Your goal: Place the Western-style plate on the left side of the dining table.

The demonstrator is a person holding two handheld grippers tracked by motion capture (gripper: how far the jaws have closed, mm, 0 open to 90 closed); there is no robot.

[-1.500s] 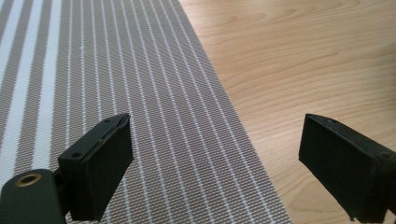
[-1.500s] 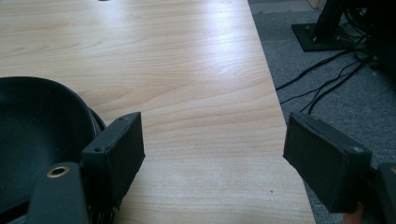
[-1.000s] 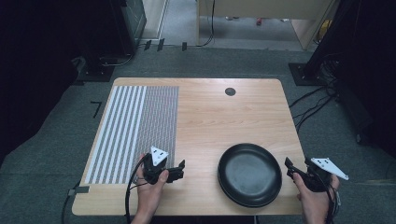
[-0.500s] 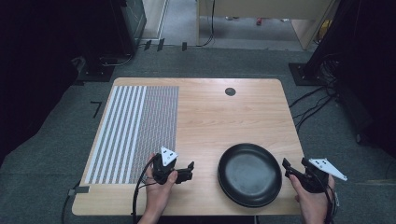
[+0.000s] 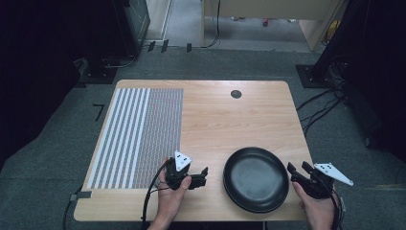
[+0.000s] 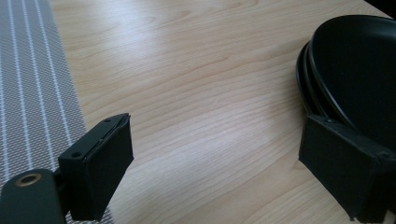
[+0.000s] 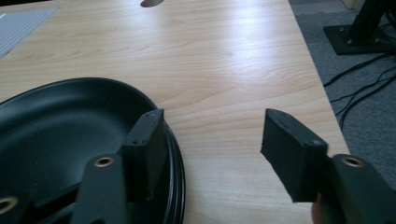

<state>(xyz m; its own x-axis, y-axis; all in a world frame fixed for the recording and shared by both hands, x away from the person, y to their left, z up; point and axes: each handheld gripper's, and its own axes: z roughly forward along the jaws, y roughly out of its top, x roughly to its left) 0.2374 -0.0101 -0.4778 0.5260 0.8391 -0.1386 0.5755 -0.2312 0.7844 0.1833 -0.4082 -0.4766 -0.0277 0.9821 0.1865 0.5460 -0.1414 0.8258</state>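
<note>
Both grippers flank the stacked black plates [image 5: 256, 178]: left gripper [image 5: 205, 176] gapes wide; right gripper [image 5: 296, 171], half-open, has just been narrowing on nothing. Each should bite the rim squarely.

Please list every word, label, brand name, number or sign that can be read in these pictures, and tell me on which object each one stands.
There is none to read: no word, number or brand shows on the black plates, the wooden table, the striped mat, the left gripper or the right gripper.
The black corner mark on the floor left of the table is a plain angle, not a letter.
</note>
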